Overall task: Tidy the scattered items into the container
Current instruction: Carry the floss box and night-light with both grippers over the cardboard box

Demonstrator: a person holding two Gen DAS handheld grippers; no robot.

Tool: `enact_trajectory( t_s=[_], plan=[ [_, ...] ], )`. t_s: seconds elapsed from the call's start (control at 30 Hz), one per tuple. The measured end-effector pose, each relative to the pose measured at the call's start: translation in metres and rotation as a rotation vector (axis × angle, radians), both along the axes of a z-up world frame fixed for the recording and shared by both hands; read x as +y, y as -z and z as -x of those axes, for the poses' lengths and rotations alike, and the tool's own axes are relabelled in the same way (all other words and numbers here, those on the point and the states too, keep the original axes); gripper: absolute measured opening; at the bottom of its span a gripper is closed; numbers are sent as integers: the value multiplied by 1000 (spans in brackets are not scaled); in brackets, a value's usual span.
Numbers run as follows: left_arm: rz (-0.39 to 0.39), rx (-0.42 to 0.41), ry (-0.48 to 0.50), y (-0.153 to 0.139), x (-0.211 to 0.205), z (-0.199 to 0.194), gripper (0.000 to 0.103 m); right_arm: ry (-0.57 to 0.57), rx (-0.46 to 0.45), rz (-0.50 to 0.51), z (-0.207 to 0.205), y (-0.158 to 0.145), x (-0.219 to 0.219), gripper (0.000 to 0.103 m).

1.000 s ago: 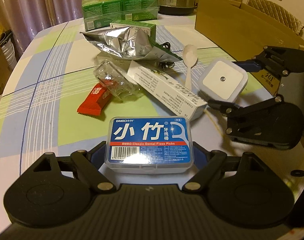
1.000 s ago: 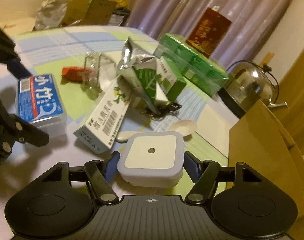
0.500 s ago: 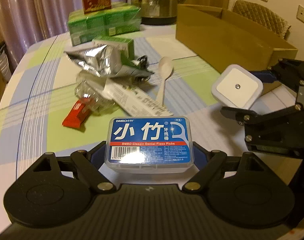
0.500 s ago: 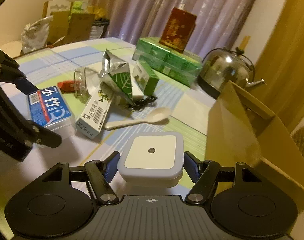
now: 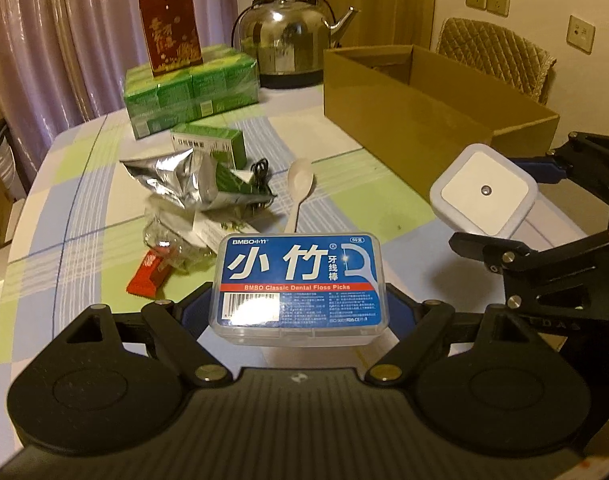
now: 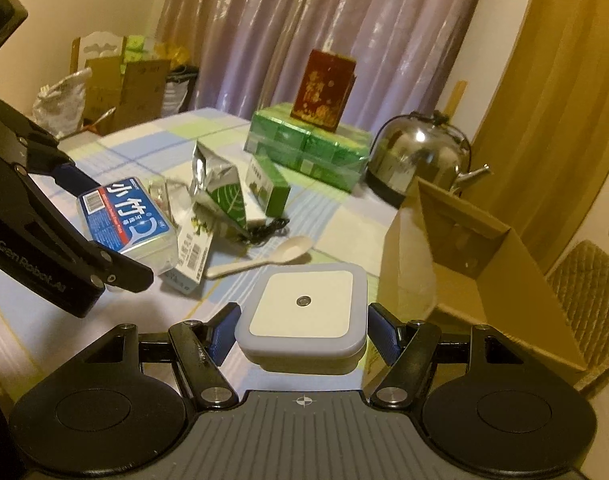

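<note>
The left gripper (image 5: 298,308) has its jaws clamped on the short sides of a floss pick box (image 5: 300,284), label up and level, so it rides flat and clear of the counter (image 5: 84,208). The right gripper (image 6: 302,332) likewise has its jaws closed across a white square night light (image 6: 304,312), gripped by its flat sides. Both are held lifted near the open cardboard box (image 5: 424,120), probably ready to be dropped inside. A spoon (image 5: 298,188), foil pouch (image 5: 176,176) and red wrapper (image 5: 150,274) lie scattered on the counter.
</note>
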State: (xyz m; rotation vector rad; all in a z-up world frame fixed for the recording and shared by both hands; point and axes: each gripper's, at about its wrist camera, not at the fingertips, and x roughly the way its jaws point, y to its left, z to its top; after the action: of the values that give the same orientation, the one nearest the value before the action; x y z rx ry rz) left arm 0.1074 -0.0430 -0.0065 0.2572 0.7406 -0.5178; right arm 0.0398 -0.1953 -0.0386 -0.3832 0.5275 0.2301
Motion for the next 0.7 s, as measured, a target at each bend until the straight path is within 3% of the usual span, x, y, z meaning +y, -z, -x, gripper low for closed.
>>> enact_trajectory(
  t_s=[0.37, 0.7],
  plan=[
    [10, -18, 4, -25, -14, 7, 83, 35, -61, -51, 9, -37, -17, 66],
    [49, -45, 88, -53, -69, -17, 83, 176, -114, -121, -26, -84, -95, 66]
  ],
)
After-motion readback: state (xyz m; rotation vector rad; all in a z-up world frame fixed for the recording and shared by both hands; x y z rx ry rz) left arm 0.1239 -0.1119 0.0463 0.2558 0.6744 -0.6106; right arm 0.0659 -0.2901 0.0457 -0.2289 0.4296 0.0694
